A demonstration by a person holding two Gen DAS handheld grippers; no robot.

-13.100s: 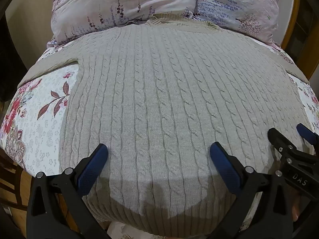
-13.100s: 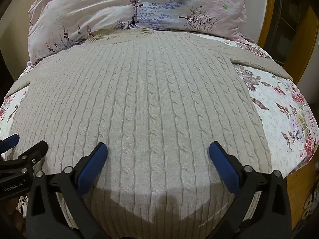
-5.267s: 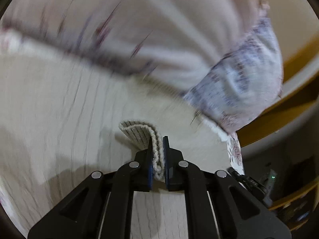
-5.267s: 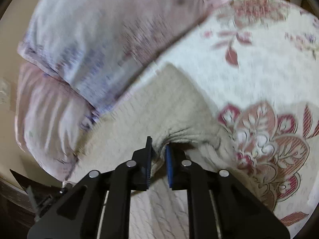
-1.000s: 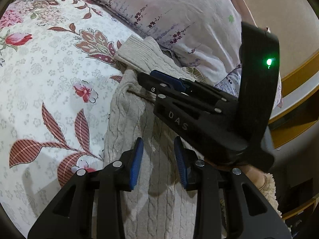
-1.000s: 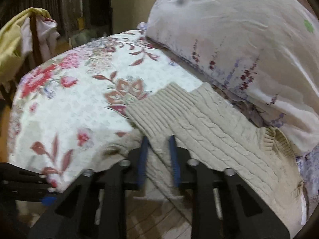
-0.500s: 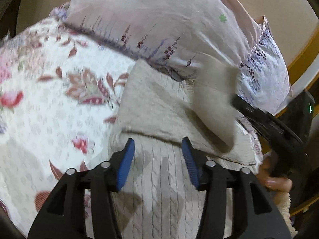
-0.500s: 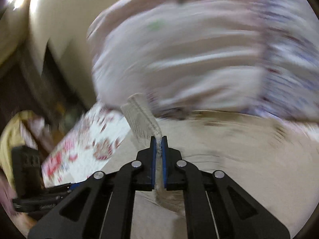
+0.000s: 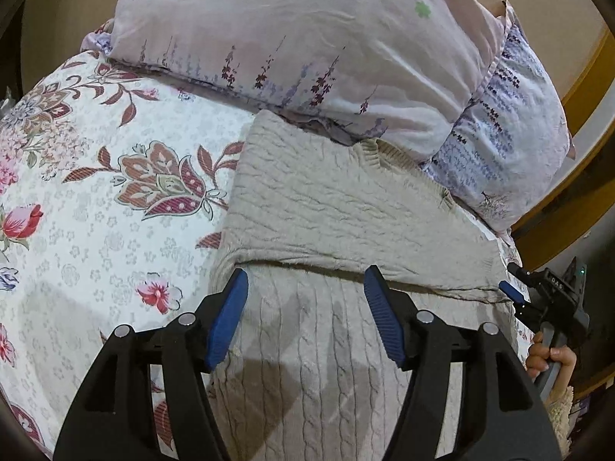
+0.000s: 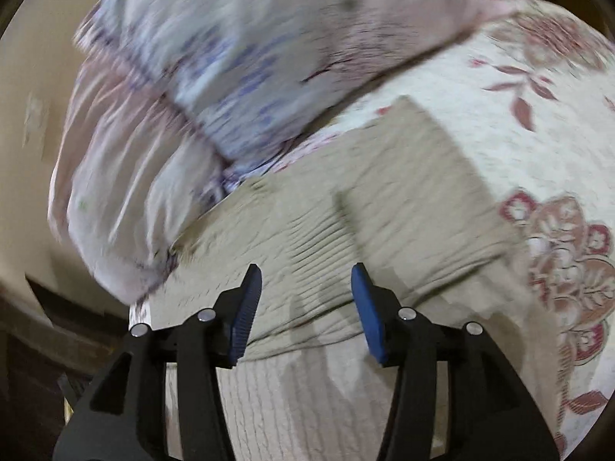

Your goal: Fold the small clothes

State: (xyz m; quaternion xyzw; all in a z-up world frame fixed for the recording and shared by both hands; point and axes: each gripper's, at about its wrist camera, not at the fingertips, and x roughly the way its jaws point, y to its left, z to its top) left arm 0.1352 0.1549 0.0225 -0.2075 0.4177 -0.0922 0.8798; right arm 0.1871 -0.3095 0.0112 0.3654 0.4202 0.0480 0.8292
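The left gripper [image 9: 305,311] was wide apart and held nothing. The sweater [image 9: 307,384] lay right under it on the bed [image 9: 96,211], long way running up to the pillows [image 9: 307,38]. A sleeve [image 9: 346,215] lay folded flat across the sweater, just past the tips. The right gripper [image 10: 305,307] was apart and empty too, over the sleeve's other end. Both were about as near. The left view was sharp and showed the right gripper at the edge. The right view was blurry.
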